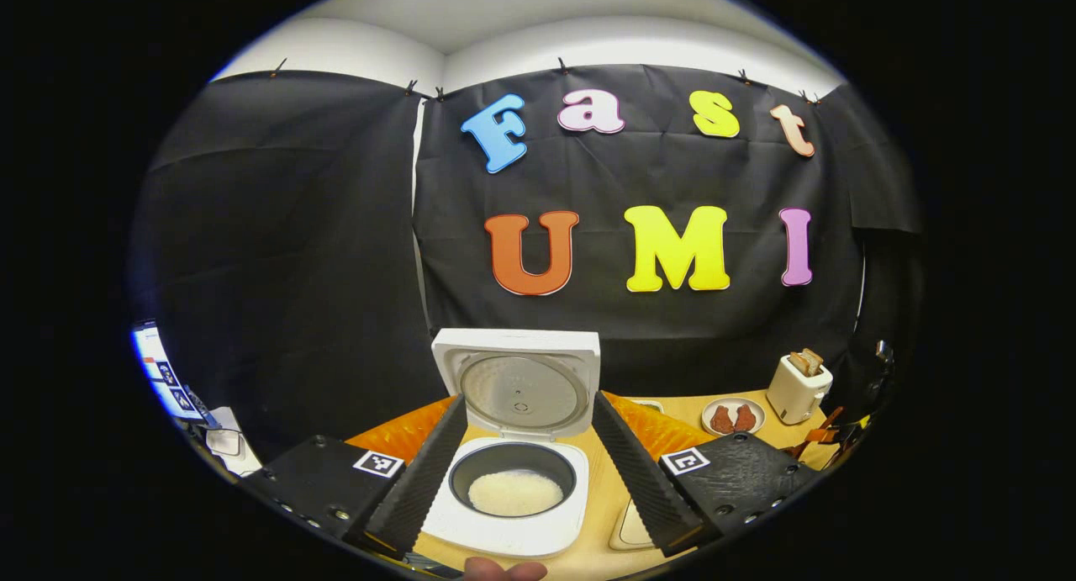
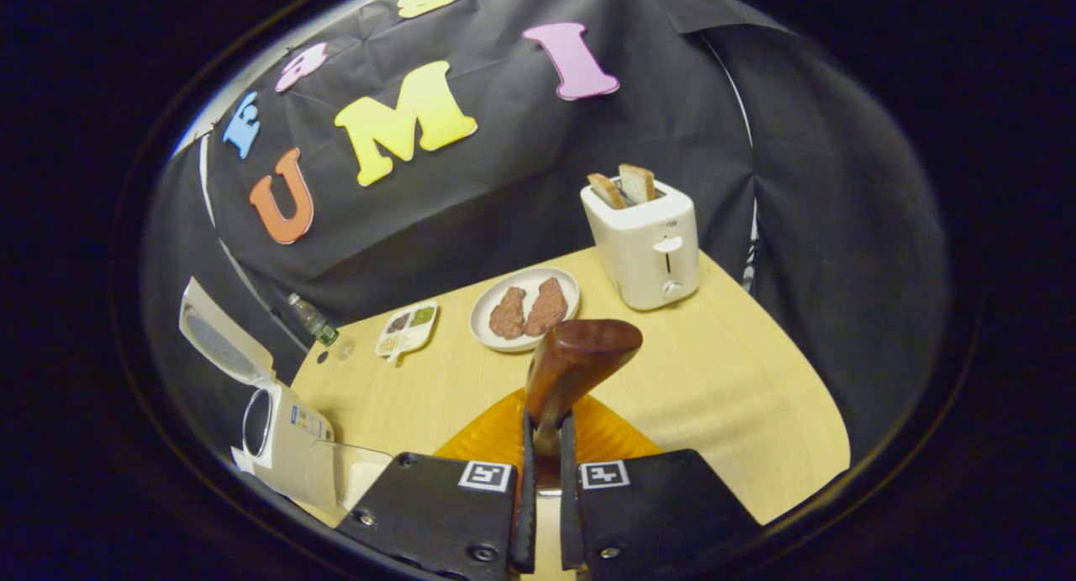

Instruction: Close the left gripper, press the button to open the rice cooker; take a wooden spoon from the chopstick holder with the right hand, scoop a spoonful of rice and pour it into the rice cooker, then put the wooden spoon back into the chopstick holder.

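Note:
The white rice cooker (image 1: 504,522) stands with its lid (image 1: 521,388) raised, and white rice (image 1: 514,492) lies in the dark inner pot. My left gripper (image 1: 528,403) is open, one finger on each side of the cooker, holding nothing. My right gripper (image 2: 542,425) is shut on the handle of a brown wooden spoon (image 2: 580,358), whose bowl points up and away over the table. I cannot tell if the bowl holds rice. In the right gripper view the rice cooker (image 2: 282,434) sits at the far left with its lid (image 2: 214,337) up.
On the wooden table (image 2: 740,379) stand a white toaster (image 2: 647,240) with bread, a plate (image 2: 525,308) with two meat pieces, a small divided dish (image 2: 408,324) and a bottle (image 2: 313,319). A clear container (image 2: 357,472) sits beside the cooker. A fingertip (image 1: 504,570) shows below.

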A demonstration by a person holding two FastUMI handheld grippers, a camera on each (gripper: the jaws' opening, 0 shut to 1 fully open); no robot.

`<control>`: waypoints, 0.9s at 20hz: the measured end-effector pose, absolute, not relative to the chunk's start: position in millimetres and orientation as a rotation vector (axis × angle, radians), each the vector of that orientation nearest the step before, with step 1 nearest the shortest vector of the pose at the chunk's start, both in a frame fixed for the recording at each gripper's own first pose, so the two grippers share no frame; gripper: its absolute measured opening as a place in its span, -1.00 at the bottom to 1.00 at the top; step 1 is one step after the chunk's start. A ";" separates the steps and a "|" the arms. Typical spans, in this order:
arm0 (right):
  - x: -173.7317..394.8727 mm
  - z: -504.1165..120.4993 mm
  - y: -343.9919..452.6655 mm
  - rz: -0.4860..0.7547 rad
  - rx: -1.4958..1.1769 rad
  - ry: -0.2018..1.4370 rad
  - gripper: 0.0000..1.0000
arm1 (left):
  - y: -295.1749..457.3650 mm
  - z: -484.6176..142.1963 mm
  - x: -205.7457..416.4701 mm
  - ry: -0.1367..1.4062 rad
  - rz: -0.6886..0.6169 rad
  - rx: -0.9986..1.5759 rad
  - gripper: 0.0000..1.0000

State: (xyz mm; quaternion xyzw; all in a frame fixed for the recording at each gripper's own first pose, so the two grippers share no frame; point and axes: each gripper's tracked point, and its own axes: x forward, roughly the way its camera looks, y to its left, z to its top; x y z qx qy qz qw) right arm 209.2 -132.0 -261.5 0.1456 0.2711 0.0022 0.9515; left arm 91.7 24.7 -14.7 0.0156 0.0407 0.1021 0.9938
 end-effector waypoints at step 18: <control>113.3 -222.8 71.0 0.138 -0.046 0.499 -0.79 | 96.4 -26.7 69.0 0.030 -0.031 0.108 0.91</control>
